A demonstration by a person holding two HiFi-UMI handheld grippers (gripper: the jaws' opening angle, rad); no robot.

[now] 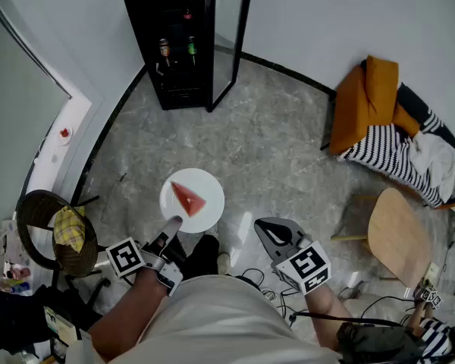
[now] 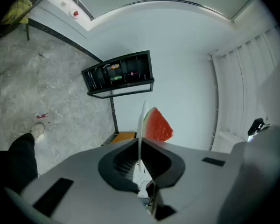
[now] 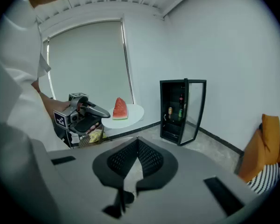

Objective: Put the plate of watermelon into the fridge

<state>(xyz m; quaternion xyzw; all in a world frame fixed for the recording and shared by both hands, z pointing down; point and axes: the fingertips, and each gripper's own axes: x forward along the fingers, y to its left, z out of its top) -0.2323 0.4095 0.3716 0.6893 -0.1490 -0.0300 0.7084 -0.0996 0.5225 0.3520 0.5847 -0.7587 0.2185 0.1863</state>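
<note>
A white plate (image 1: 205, 196) carries one red wedge of watermelon (image 1: 188, 199) and hangs level above the marble floor. My left gripper (image 1: 171, 226) is shut on the plate's near rim. In the left gripper view the plate (image 2: 141, 125) stands edge-on between the closed jaws, the watermelon (image 2: 157, 125) on its right face. My right gripper (image 1: 267, 230) hangs to the right of the plate, shut and empty (image 3: 137, 141). It looks at the plate (image 3: 130, 113), the left gripper (image 3: 86, 113) and the fridge (image 3: 177, 111). The black fridge (image 1: 174, 40) stands ahead by the wall, its glass door (image 1: 231, 40) swung open.
Bottles stand on the fridge's shelf (image 1: 177, 50). An orange cushion with striped cloth (image 1: 379, 116) lies at the right, with a wooden stool (image 1: 398, 237) nearer. A round wicker chair with yellow cloth (image 1: 64, 233) stands at the left. Cables (image 1: 262, 279) trail by my feet.
</note>
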